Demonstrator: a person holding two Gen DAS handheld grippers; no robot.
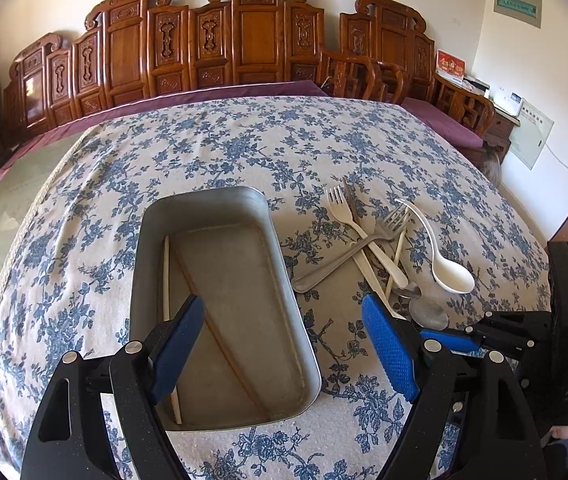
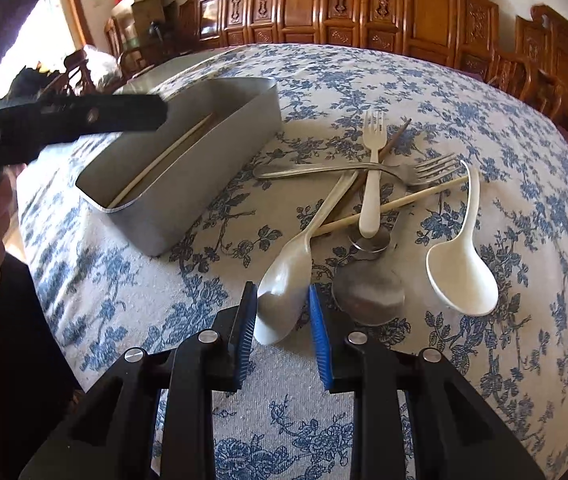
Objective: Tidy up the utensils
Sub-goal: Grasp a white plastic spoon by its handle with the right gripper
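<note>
White plastic spoon (image 2: 284, 280) is clamped at its bowl between right gripper (image 2: 282, 332) pads, lifted at the near edge of the utensil pile (image 2: 376, 184) just right of the rectangular grey metal tray (image 2: 212, 152). Left gripper (image 1: 280, 344) is held wide apart over the tray, where two chopsticks (image 1: 212, 328) are seen.

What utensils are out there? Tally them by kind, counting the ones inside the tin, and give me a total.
Forks: 2 (white fork, metal fork)
Spoons: 4 (white spoon, soup spoon, small metal spoon, grey spoon)
Chopsticks: 4 (tin: pale chopstick, brown chopstick; pile: pale stick, brown stick)
Total: 10
</note>
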